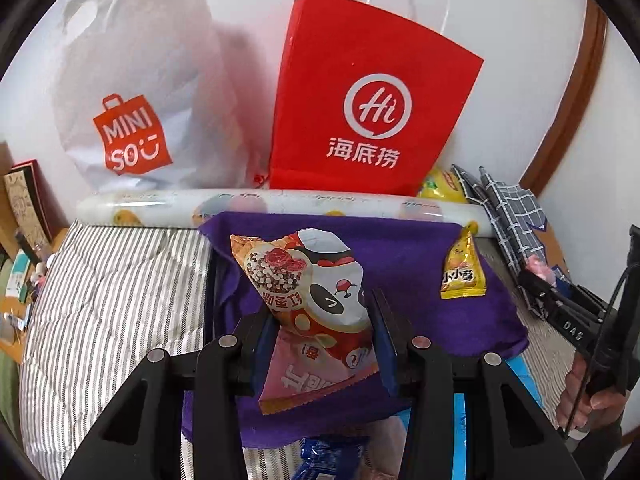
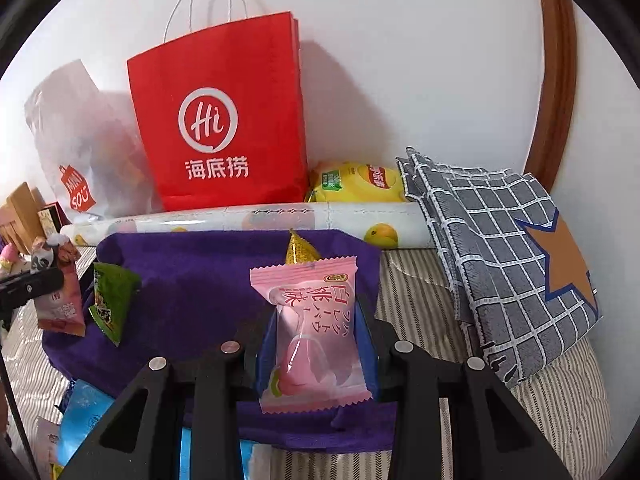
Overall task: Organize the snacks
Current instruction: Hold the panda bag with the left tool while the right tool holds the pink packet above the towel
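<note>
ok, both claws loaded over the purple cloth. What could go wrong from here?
1. The left claw holds the panda snack pack only around its lower half; the top leans left and could swing or slip on release.
2. The right claw squeezes the pink peach sweet across its soft middle, so it may get crushed.
3. The small yellow packet and green packet already lie on the purple cloth; dropped items could land on them.

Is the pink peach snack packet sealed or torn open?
Sealed, as far as shown: the pink peach packet has both crimped ends intact and the sweet inside, held between the right tool's fingers.
</note>
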